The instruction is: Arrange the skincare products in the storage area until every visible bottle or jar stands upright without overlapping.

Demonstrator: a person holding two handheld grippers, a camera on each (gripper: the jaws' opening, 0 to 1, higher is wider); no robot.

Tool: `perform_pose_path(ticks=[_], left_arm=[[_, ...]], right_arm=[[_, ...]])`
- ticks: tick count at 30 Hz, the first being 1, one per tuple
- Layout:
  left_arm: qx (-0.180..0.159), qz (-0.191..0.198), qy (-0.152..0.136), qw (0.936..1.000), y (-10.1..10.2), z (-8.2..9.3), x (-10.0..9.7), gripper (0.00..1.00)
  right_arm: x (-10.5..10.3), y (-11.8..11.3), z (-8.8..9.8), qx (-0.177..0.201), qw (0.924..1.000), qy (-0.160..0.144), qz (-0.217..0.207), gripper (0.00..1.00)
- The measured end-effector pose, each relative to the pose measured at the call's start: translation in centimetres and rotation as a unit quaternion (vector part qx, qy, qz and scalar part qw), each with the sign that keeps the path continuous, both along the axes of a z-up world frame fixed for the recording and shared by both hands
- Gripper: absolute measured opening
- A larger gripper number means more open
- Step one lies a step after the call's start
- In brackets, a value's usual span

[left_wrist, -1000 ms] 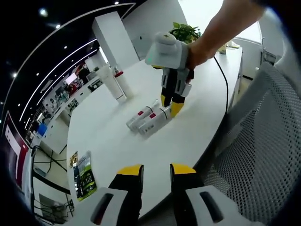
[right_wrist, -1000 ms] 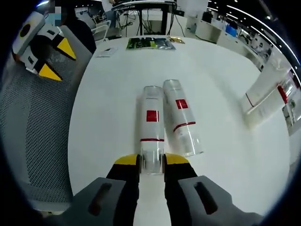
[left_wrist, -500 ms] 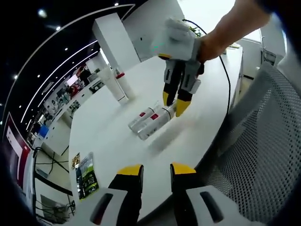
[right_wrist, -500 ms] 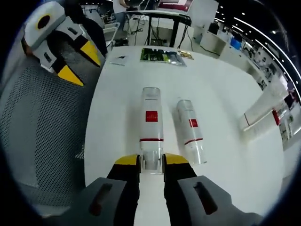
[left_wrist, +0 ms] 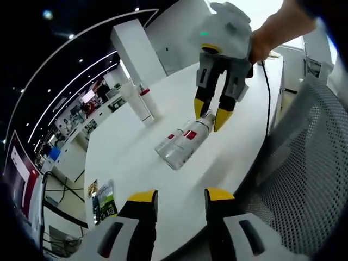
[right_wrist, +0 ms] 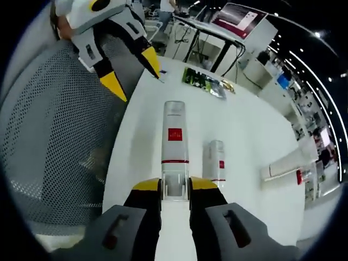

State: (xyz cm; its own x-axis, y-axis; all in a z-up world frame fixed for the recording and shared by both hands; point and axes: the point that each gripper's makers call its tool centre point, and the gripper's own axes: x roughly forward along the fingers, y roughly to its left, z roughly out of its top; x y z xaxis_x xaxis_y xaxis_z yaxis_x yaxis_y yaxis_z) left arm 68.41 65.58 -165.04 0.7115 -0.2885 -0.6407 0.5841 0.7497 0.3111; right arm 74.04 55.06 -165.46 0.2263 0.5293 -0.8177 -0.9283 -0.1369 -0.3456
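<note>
Our right gripper (right_wrist: 175,191) is clenched on the cap end of a clear cylindrical bottle with a red square label (right_wrist: 174,144), carrying it off the white table (right_wrist: 244,136) — its body points away from us along the jaws, still roughly horizontal rather than upright. In the left gripper view we see the same bottle (left_wrist: 194,132) hanging from the right gripper (left_wrist: 213,115) above the table's near edge.

A second clear bottle with a red label (right_wrist: 216,162) lies on its side on the table, just beside and below the lifted one, apart from it. Towards the far edge a white tube with a red band (left_wrist: 147,104) stands, apparently upright.

Our left gripper (left_wrist: 181,197) hovers off the table's near edge, jaws parted and holding nothing.

By our reckoning the task is early: one bottle is in hand but not yet stood up, and the other is untouched — both must end upright and separate.
</note>
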Motion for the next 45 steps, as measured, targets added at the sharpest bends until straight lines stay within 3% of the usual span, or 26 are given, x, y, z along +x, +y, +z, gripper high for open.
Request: perform_pose_path(ticks=[6, 9, 19, 22, 28, 45], left_arm=[[0.000, -0.008, -0.011, 0.9999, -0.2, 0.3, 0.1, 0.38], [-0.006, -0.020, -0.014, 0.9997, -0.7, 0.3, 0.0, 0.38], [0.000, -0.047, -0.008, 0.9989, -1.4, -0.2, -0.4, 0.38], [0.004, -0.056, -0.005, 0.9984, -1.6, -0.3, -0.6, 0.34], [0.020, -0.074, -0.011, 0.9970, -1.9, -0.2, -0.9, 0.23], [0.005, -0.072, 0.018, 0.9972, -1.7, -0.2, -1.2, 0.19]], right_arm=[[-1.5, 0.0, 0.8, -0.030, 0.9974, -0.037, 0.055, 0.15], [-2.3, 0.4, 1.1, -0.053, 0.9916, -0.066, 0.097, 0.15], [-4.5, 3.7, 2.2, -0.055, 0.9820, -0.081, 0.161, 0.15], [-4.8, 4.3, 2.0, -0.060, 0.9778, -0.087, 0.181, 0.16], [-5.3, 5.4, 2.3, -0.056, 0.9751, -0.082, 0.198, 0.16], [-5.1, 5.5, 1.1, -0.057, 0.9718, -0.095, 0.208, 0.17]])
